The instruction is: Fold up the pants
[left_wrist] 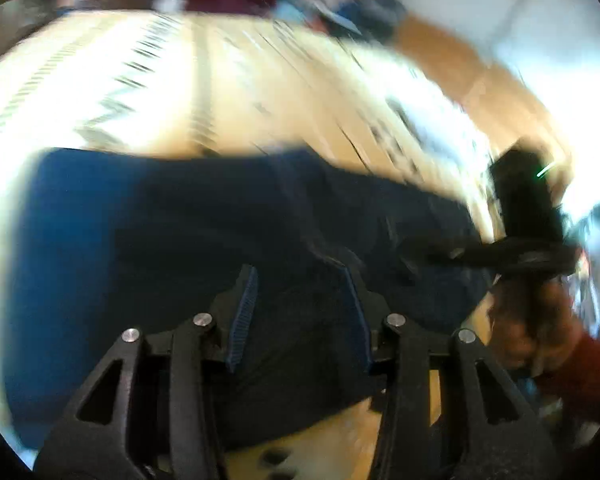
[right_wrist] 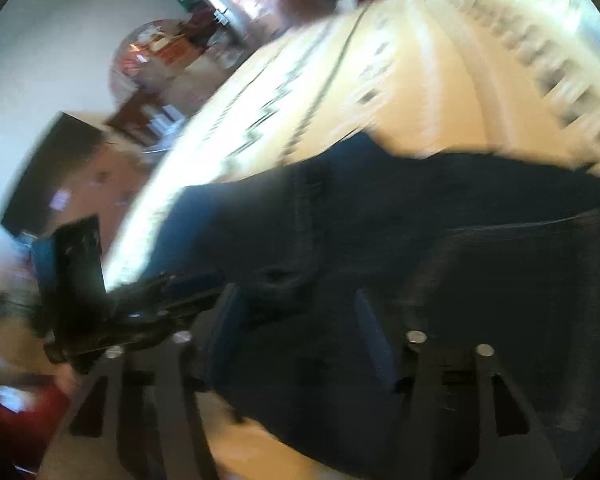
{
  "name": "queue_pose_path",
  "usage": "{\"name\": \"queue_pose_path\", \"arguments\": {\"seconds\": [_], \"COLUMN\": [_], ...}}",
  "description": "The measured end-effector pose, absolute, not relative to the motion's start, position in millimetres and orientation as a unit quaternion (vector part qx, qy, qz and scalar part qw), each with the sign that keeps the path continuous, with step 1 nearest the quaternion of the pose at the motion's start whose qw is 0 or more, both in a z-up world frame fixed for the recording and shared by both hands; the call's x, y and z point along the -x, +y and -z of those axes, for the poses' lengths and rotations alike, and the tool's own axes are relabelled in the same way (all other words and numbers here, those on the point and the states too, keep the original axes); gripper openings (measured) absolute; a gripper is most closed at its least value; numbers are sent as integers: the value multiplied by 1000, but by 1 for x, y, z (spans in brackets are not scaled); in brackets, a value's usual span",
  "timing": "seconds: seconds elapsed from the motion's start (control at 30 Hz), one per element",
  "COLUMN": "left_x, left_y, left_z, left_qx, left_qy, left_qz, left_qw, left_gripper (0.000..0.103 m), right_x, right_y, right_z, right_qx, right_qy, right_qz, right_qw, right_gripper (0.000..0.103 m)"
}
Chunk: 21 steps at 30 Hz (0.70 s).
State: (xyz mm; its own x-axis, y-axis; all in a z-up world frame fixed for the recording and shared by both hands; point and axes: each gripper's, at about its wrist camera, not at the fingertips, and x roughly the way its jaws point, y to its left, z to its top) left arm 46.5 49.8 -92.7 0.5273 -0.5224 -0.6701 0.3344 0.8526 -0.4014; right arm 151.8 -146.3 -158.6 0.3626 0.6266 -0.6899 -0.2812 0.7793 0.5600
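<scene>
Left claw (left_wrist: 300, 316) spread above the pants (left_wrist: 140, 240), pinching nothing. Right claw (right_wrist: 300, 344) likewise spread; pants beneath and ahead, on the table (right_wrist: 420, 100).

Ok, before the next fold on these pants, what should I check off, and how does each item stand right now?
1. Pants lying on the patterned surface: ok.
2. Left tongs open, no cloth pinched between the pads: ok.
3. Right tongs open above the fabric: ok.
4. Both tongs over the same garment, right tongs visible from the left wrist view: ok.
5. Fold edges aligned: cannot tell, pictures blurred.
6. Fabric smooth, no bunching: cannot tell.
</scene>
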Motion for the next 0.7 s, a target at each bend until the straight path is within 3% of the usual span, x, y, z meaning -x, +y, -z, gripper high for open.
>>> {"name": "queue_pose_path", "arguments": {"seconds": [0.17,0.3,0.43,0.53,0.7], "left_x": [-17,4,2,-4,-11], "left_y": [172,246,256,237,191], "left_z": [43,34,55,68,71], "left_qx": [186,217,209,199,143], "left_qy": [343,319,352,369,390], "left_qz": [117,30,15,38,114], "left_qw": [913,922,912,907,902], "left_gripper": [44,44,43,42,42], "right_x": [-194,-205,-212,-194,-161], "right_y": [-127,-116,-96,-104,-129], "right_z": [205,209,209,189,186], "right_qx": [-242,-255,-215,-227,-241], "right_qy": [569,580,593,554,528], "right_qz": [-286,-287,-286,-302,-287], "right_qw": [732,718,721,742,762], "right_gripper": [68,68,24,18,17]}}
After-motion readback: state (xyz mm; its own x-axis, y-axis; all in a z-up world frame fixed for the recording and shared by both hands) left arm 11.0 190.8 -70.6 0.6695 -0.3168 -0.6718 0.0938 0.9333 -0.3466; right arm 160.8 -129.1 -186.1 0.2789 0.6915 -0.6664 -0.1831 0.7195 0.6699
